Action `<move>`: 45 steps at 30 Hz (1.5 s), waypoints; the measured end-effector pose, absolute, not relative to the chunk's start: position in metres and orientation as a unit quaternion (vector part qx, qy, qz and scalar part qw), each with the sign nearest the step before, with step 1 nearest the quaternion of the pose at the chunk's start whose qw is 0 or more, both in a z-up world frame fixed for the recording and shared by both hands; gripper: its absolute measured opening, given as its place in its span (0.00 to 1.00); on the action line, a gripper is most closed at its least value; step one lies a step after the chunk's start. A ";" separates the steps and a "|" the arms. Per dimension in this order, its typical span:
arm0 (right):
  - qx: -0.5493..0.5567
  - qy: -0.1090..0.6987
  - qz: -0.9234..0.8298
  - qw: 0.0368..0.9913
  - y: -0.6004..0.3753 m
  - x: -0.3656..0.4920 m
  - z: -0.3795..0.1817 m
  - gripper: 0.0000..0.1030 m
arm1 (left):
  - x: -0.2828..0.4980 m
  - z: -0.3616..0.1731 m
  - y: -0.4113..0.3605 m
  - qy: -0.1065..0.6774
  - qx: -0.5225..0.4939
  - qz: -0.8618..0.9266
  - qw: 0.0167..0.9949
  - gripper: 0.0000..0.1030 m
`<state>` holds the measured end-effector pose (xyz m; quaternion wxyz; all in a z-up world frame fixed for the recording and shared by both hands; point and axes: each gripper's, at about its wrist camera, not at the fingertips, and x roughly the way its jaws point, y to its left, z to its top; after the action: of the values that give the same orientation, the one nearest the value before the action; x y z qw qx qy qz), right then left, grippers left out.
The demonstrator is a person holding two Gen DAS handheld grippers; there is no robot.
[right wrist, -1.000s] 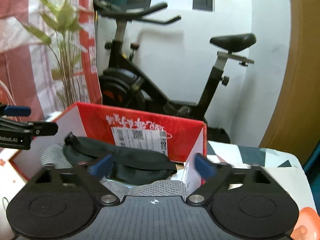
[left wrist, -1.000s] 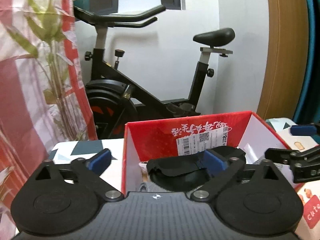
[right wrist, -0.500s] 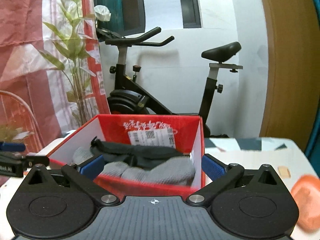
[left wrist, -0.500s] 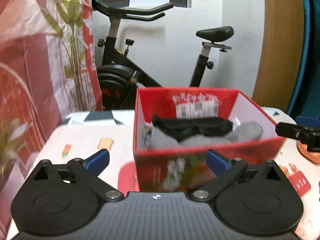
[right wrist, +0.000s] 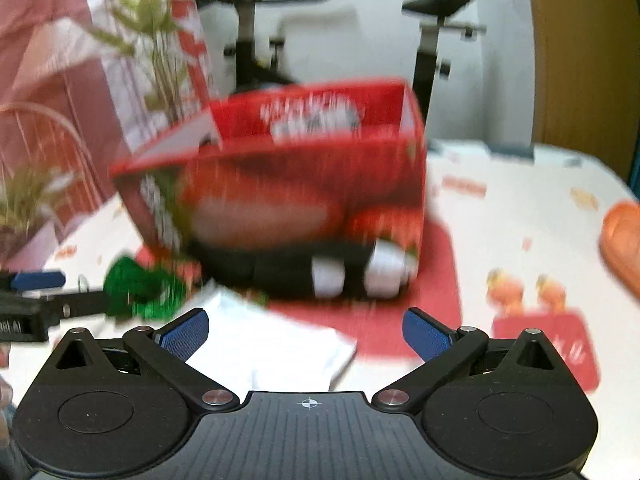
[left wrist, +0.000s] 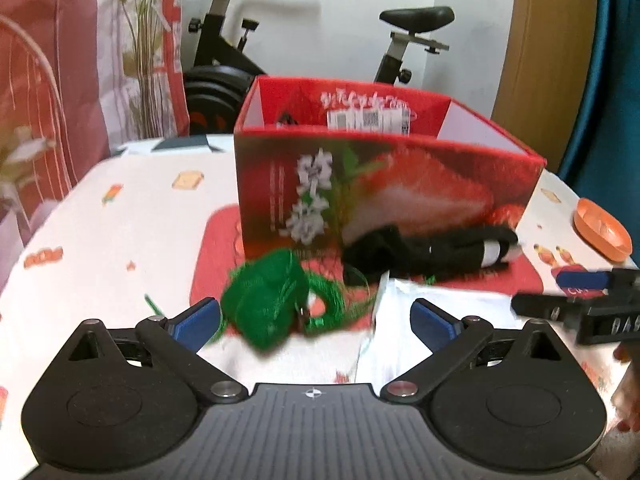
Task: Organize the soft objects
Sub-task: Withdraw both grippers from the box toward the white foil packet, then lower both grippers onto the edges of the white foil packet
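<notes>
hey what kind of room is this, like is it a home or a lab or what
Most likely a room in a home. An exercise bike stands behind the table, which has a printed cloth, there is a leafy plant by a red patterned curtain, and a red gift box sits among loose soft items.

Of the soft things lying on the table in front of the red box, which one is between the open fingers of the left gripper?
The green mesh bundle. It lies by the left gripper; the black item and white cloth lie further right.
</notes>
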<state>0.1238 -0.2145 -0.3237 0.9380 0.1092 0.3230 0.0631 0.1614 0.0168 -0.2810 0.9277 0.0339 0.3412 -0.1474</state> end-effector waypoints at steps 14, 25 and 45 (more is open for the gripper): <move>0.063 0.389 0.099 0.914 -0.185 0.121 -0.360 0.84 | 0.157 -0.303 0.015 0.382 0.017 -0.167 0.909 0.61; -0.011 0.383 0.118 0.916 -0.177 0.118 -0.361 0.71 | 0.161 -0.310 0.008 0.400 -0.020 -0.223 0.889 0.38; -0.013 0.369 0.124 0.921 -0.187 0.120 -0.364 0.65 | 0.201 -0.326 -0.007 0.423 -0.084 -0.247 0.868 0.32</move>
<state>0.1204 -0.1868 -0.3641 0.9211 -0.0129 0.3688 0.1239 0.2010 -0.0073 -0.3263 0.8678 -0.0836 0.4231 -0.2469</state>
